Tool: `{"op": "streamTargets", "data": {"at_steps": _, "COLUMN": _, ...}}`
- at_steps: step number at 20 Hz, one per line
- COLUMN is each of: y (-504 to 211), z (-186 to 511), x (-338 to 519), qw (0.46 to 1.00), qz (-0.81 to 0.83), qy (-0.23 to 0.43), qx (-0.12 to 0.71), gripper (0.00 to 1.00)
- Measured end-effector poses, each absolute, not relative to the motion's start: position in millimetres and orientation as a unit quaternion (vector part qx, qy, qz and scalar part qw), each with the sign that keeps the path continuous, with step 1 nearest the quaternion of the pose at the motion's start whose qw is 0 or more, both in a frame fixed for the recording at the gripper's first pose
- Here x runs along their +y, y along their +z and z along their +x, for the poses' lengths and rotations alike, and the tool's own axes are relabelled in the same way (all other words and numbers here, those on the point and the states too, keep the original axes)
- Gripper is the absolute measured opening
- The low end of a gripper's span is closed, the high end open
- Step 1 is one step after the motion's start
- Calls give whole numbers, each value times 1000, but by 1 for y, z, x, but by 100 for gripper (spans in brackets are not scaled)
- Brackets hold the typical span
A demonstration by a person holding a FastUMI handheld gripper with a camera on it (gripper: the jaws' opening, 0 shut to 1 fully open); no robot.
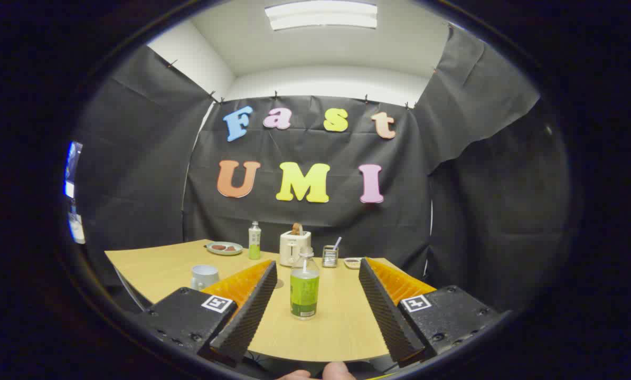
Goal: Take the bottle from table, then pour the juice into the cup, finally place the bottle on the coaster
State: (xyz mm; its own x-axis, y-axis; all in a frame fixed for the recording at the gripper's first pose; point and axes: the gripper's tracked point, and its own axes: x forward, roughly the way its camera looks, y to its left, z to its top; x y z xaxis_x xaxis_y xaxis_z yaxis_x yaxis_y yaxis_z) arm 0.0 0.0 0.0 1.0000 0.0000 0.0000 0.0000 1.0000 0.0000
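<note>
Gripper view
Gripper (pixel 315 274): fingers spread wide apart, touching nothing.
Bottle (pixel 304 287): upright on the table (pixel 162 269), between the fingers, clear of both.
Cup (pixel 205 276): beside the left finger, partly hidden by it.
Coaster (pixel 279 284): a sliver shows just behind the left finger.
Far end: plate (pixel 224 248), second bottle (pixel 254 240), toaster (pixel 294 247), small holder (pixel 330 255).

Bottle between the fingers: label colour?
Green label on the bottle, gripper view; gripper open around it.
</note>
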Motion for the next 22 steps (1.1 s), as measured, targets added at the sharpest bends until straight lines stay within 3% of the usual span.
{"op": "streamTargets", "data": {"at_steps": 22, "y": -17, "z": 13, "x": 1, "qw": 1000, "qz": 10, "qy": 20, "qx": 22, "gripper": 100}}
